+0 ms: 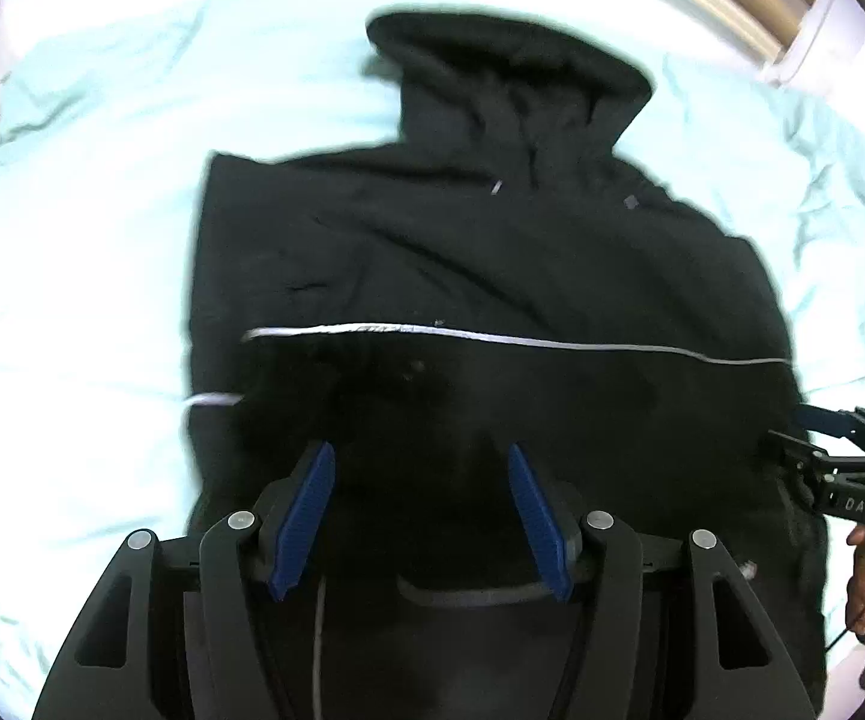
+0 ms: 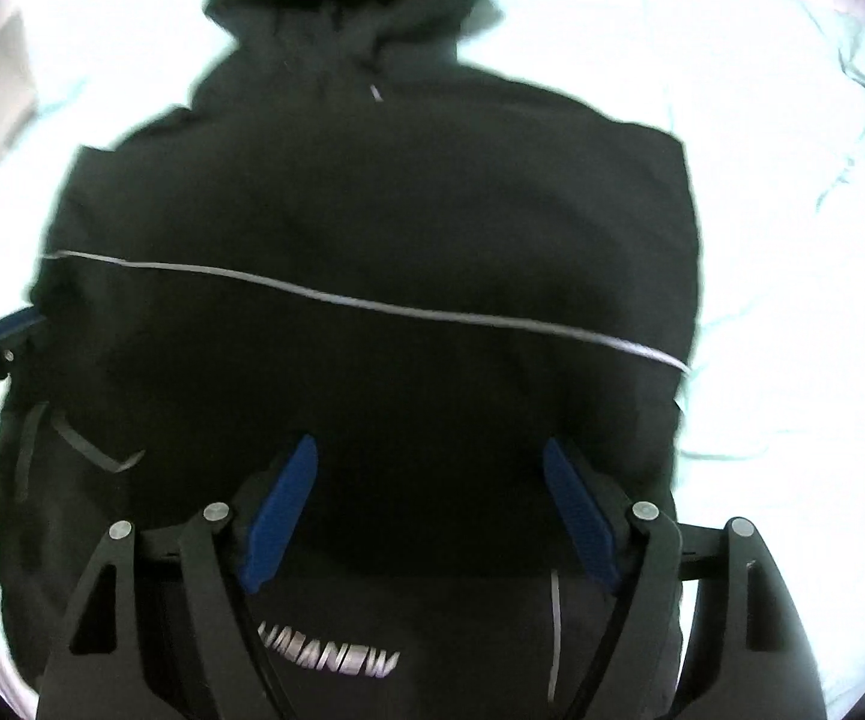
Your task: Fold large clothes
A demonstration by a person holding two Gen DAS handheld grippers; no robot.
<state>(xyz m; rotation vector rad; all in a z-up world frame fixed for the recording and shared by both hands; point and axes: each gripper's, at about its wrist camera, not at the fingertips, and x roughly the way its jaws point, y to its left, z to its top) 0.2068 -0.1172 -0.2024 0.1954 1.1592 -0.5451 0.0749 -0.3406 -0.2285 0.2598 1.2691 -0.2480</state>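
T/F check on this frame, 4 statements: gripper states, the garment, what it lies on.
1. Left gripper is shut on the fabric. False: its jaws stand apart, nothing visibly pinched between them.
2. The black hoodie lies on a pale sheet. True.
3. The hood points toward the cameras. False: it lies at the far end.
4. Right gripper is open above the hoodie. True.
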